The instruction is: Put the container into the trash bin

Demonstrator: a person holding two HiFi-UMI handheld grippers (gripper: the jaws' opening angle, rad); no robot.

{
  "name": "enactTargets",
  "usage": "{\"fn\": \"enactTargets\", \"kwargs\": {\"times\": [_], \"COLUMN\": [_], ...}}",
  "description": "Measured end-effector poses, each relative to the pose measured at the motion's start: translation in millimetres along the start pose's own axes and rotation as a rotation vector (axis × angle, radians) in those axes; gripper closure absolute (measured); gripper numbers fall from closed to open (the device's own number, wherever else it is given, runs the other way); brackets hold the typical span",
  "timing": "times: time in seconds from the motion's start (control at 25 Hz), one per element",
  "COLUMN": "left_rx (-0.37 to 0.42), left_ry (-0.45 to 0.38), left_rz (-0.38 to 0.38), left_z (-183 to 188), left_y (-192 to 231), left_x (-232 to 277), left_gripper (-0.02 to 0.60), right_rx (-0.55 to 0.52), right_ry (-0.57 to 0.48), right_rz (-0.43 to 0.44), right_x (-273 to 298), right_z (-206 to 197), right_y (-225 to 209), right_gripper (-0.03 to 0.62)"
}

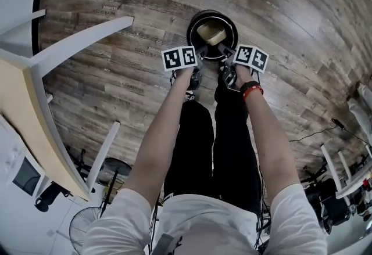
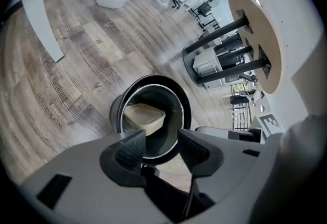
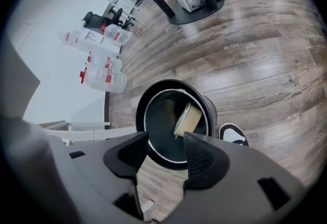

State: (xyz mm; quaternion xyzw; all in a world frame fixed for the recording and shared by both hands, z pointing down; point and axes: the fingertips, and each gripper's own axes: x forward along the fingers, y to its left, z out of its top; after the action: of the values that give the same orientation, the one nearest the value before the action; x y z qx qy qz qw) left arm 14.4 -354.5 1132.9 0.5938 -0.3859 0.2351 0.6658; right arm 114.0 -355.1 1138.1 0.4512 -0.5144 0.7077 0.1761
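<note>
A beige plastic container [image 1: 210, 33] lies tilted inside the round black trash bin [image 1: 192, 27] on the wooden floor; it also shows as the container [image 2: 145, 118] and the container [image 3: 187, 118] in the gripper views. My left gripper [image 1: 199, 55] hovers over the bin's near rim, open, with nothing between its jaws. My right gripper [image 1: 228, 53] hangs beside it over the same rim, also open and empty. In the left gripper view the bin [image 2: 116, 113] lies just past my left gripper [image 2: 159, 150]. In the right gripper view the bin [image 3: 210, 108] sits beyond my right gripper [image 3: 166, 155].
A wooden table [image 1: 35, 132] with white legs stands at the left. The person's shoes [image 1: 193, 82] rest just short of the bin. Water jugs [image 3: 102, 72] stand by the wall, and a black table base [image 2: 214, 72] with a basket is further off.
</note>
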Motion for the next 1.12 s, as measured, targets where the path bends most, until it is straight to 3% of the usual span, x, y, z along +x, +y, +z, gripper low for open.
{"fn": "enactTargets", "kwargs": {"times": [0.52, 0.96, 1.12], "left_rx": [0.026, 0.064, 0.022], "left_ry": [-0.003, 0.009, -0.036], "left_rz": [0.005, -0.006, -0.029], "left_z": [1.1, -10.9, -9.2], "left_y": [-33.8, -92.1, -114.1], "left_x": [-44.0, -123.3, -162.8], "left_gripper": [0.391, 0.391, 0.391], "right_rx": [0.0, -0.044, -0.062], "right_ry": [-0.022, -0.036, -0.039], "right_rz": [0.013, 0.003, 0.004], "right_x": [-46.9, -133.2, -166.0], "right_z": [-3.0, -19.7, -29.7], "right_y": [25.1, 72.6, 95.5], "right_gripper": [0.368, 0.373, 0.373]}}
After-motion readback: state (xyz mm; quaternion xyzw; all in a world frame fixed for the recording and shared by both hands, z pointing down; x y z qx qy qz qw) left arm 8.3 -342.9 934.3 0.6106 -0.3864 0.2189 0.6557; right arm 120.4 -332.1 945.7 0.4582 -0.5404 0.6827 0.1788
